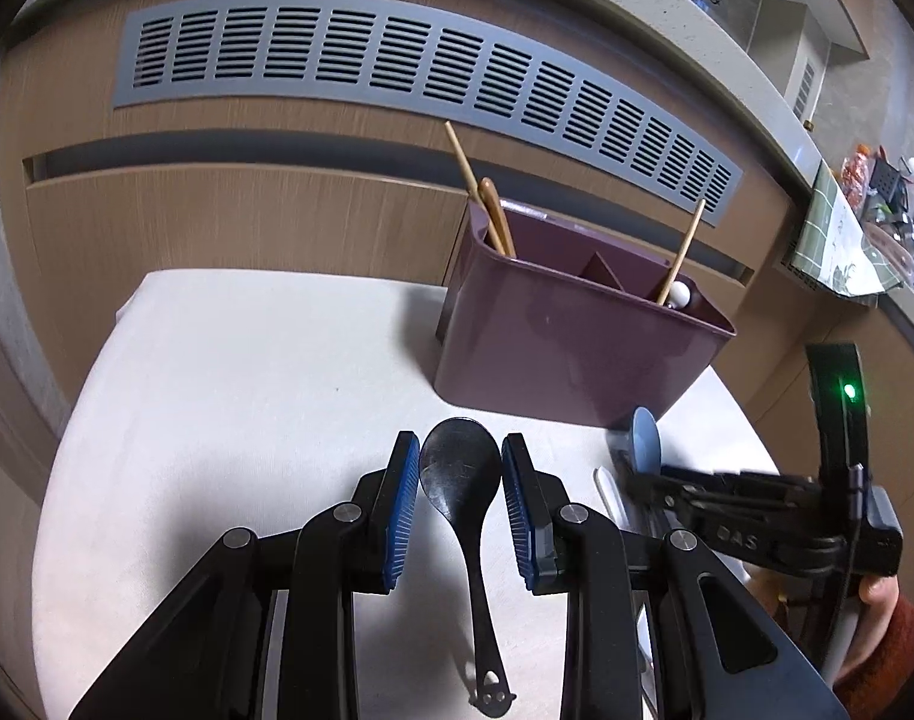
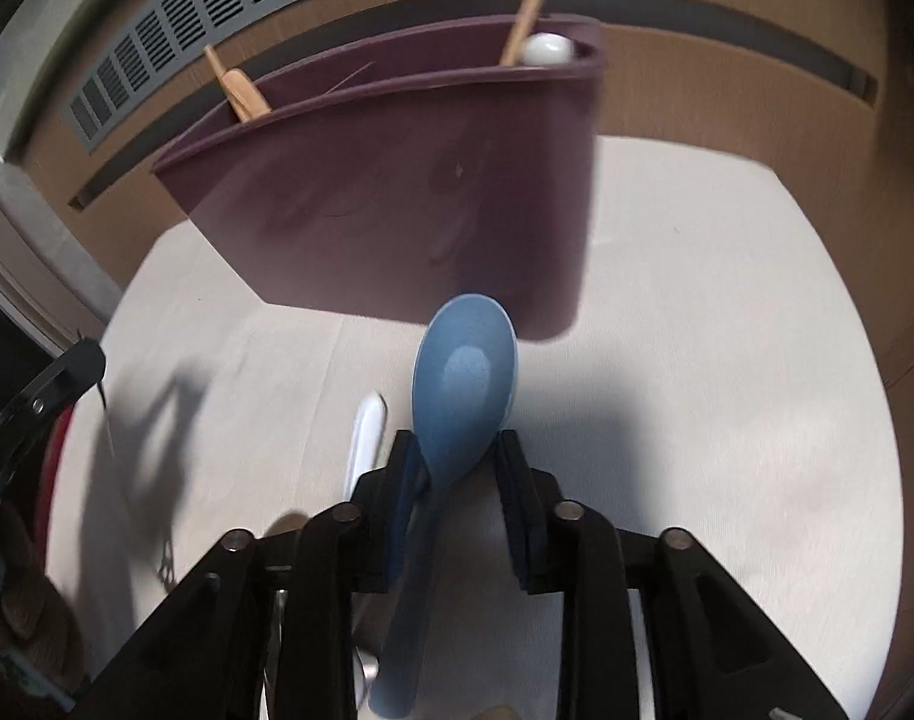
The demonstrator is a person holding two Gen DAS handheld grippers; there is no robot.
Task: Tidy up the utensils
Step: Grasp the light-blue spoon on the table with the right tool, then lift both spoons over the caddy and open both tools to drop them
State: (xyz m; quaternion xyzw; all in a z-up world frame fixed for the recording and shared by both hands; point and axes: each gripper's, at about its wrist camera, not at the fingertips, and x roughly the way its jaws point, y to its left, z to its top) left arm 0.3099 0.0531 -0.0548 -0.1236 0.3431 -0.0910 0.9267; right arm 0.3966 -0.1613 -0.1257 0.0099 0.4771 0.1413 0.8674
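Observation:
A black spoon (image 1: 460, 471) lies on the white table (image 1: 229, 384), bowl away from me. My left gripper (image 1: 460, 461) is open with its blue pads on either side of the spoon's bowl. My right gripper (image 2: 457, 456) is shut on a blue spoon (image 2: 463, 378), whose bowl points at the purple utensil holder (image 2: 397, 198). The holder (image 1: 571, 330) stands at the table's back and holds wooden chopsticks (image 1: 475, 186), a wooden spoon (image 1: 498, 213) and a white utensil (image 2: 547, 50). The blue spoon also shows in the left wrist view (image 1: 645, 438).
A white utensil (image 2: 367, 432) lies on the table just left of the right gripper; it shows in the left wrist view (image 1: 608, 492) too. A wooden cabinet with a grey vent grille (image 1: 397, 72) stands behind the table. A cluttered counter (image 1: 865, 222) is at the far right.

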